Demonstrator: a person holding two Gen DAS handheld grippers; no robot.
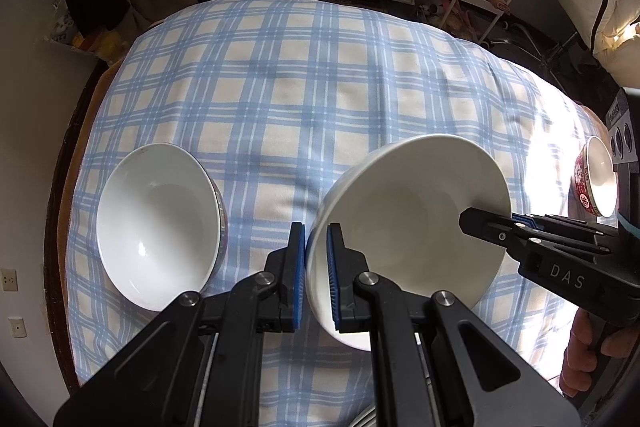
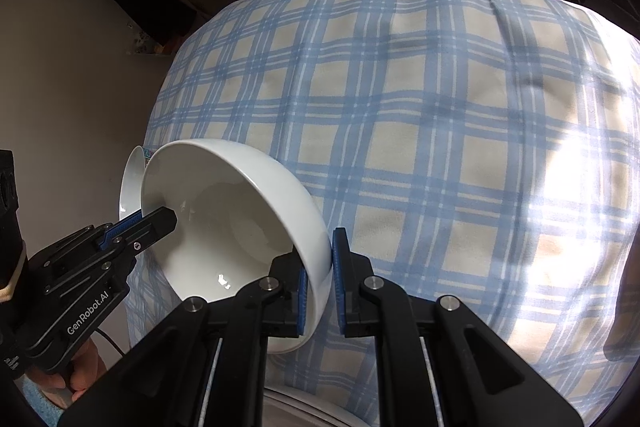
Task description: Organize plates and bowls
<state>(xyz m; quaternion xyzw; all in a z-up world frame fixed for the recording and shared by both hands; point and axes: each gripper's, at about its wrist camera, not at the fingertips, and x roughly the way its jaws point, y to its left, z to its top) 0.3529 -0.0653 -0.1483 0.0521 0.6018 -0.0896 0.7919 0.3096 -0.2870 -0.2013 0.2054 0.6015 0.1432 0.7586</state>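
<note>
Progress, judging by what's lying on the table: early-to-mid, nothing stacked yet as far as visible. Going L to R in the left wrist view: one white bowl (image 1: pixel 158 223) w/ patterned outside is sitting alone on the checked tablecloth (image 1: pixel 304 75), upright, untouched, well apart from the rest. Next, the plain white bowl (image 1: pixel 412 223) is being held up off the cloth, tilted, by both grippers at once. Far R, a red-patterned bowl (image 1: pixel 594 179) is standing in bright glare near the table edge, also on its own. At the bottom edge of both views something pale and round is peeking out, maybe a plate, too little showing to tell. So prob. three bowls are waiting to be grouped; the plain one looks like it's heading toward one of the others, can't say which.

Jaws: left gripper (image 1: pixel 316 275) is clamping the near-left rim of the plain bowl, blue pads nearly closed, wall of the bowl betw. them. Right gripper (image 2: pixel 320 291) is doing the same on the opposite rim, one pad inside, one outside, gap just wall-thick. Each gripper is also showing in the other's view, pinching its side of the rim. A hand (image 1: pixel 584 351) is gripping the right handle.
</note>
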